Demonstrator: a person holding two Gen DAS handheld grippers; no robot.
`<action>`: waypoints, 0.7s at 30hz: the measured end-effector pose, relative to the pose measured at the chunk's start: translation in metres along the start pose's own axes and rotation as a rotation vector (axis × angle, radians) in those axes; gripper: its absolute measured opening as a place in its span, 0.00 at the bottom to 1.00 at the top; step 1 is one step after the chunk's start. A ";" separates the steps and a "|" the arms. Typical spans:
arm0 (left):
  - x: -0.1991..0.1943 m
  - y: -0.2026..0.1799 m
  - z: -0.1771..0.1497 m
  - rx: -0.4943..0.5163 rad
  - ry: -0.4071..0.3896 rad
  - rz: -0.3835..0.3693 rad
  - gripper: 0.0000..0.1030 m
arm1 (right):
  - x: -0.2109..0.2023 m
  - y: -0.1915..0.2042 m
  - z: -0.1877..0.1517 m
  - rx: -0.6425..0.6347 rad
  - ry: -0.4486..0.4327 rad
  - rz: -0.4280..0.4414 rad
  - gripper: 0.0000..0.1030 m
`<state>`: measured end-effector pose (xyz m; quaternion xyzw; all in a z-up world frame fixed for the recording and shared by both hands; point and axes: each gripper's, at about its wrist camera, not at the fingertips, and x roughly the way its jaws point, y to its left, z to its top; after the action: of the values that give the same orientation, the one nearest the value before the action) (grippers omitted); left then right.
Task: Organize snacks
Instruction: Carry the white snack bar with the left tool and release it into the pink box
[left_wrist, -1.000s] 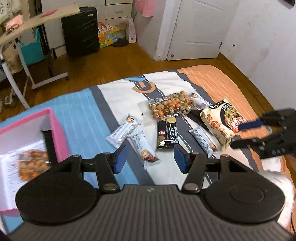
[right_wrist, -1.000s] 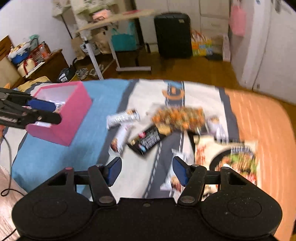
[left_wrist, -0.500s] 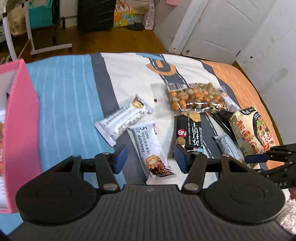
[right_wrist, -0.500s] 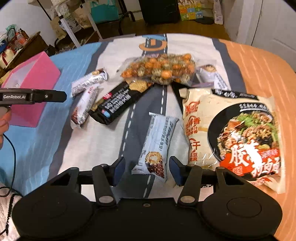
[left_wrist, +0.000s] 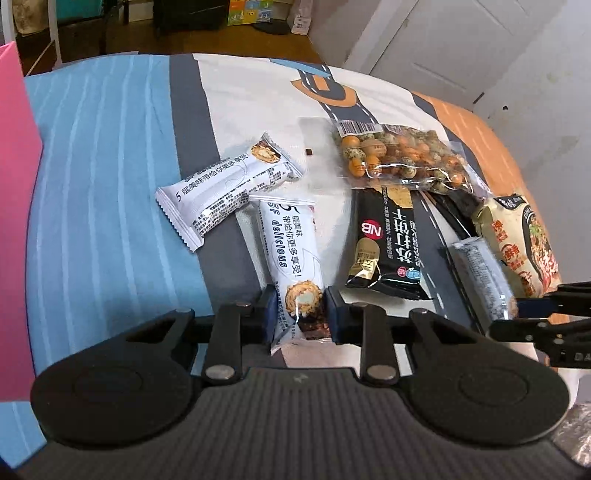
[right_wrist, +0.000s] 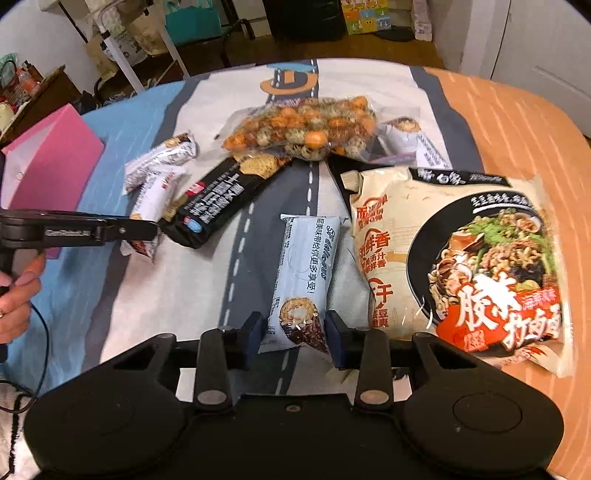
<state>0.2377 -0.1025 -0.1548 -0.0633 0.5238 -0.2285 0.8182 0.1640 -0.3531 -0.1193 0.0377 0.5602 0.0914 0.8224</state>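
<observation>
Where left tongs (left_wrist: 300, 318) clamp white pastry pack (left_wrist: 293, 266), right tongs (right_wrist: 295, 334) closing around blue-white pack (right_wrist: 304, 277).

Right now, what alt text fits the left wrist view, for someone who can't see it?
The left gripper is shut on the near end of a white wrapped pastry bar lying on a blue, grey and white bedspread. Beyond lie another white bar, a black cracker pack and a clear bag of coated nuts.

Bed (left_wrist: 110, 177) under a sheet striped blue, grey, white and orange, with a road print. Scattered on it: two white cake bars (left_wrist: 225, 184) touching, black cracker pack (left_wrist: 388, 243), clear bag of coated nuts (left_wrist: 402, 158), pale-blue cake bar (right_wrist: 303, 269), large noodle packet (right_wrist: 461, 258). Pink box (right_wrist: 55, 162) at the blue end.
</observation>
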 end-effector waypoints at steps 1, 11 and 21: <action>-0.001 -0.001 -0.001 0.001 0.001 0.012 0.25 | -0.005 0.002 0.000 -0.006 -0.009 -0.001 0.40; -0.045 -0.009 -0.016 -0.012 0.035 0.011 0.24 | -0.054 0.030 -0.001 -0.034 -0.102 0.031 0.39; -0.120 0.003 -0.042 -0.036 0.013 0.032 0.24 | -0.090 0.089 -0.003 -0.107 -0.154 0.148 0.39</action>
<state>0.1601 -0.0412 -0.0750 -0.0682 0.5343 -0.2064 0.8169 0.1194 -0.2836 -0.0241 0.0417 0.4855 0.1783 0.8548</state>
